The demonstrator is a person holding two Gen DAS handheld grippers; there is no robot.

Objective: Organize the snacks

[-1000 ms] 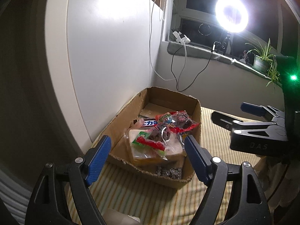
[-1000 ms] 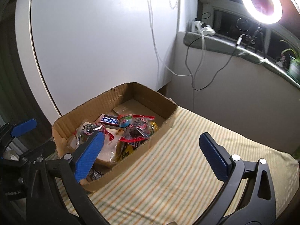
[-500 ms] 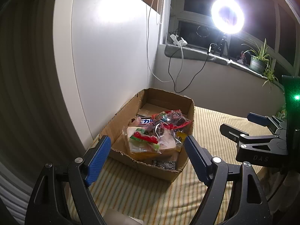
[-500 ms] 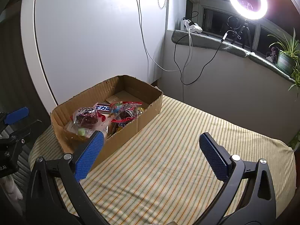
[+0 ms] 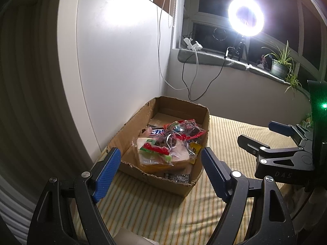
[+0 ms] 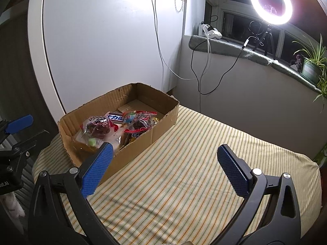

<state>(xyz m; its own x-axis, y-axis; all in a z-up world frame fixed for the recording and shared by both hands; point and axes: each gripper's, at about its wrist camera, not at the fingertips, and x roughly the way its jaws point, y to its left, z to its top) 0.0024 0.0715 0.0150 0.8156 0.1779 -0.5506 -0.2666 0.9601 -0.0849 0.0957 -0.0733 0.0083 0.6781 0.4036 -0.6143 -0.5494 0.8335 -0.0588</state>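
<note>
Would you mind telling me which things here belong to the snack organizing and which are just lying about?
For the job:
- cardboard box
- snack packets piled in it
- left gripper and right gripper, both open and empty

Just lying about:
- ring light
- potted plant on the sill
- cables
- striped cloth under the box

Table with yellow-striped cloth (image 6: 184, 173); open cardboard box (image 6: 163, 120) of wrapped snacks sits on it at far left corner, by the white cabinet. Rest of cloth bare.
</note>
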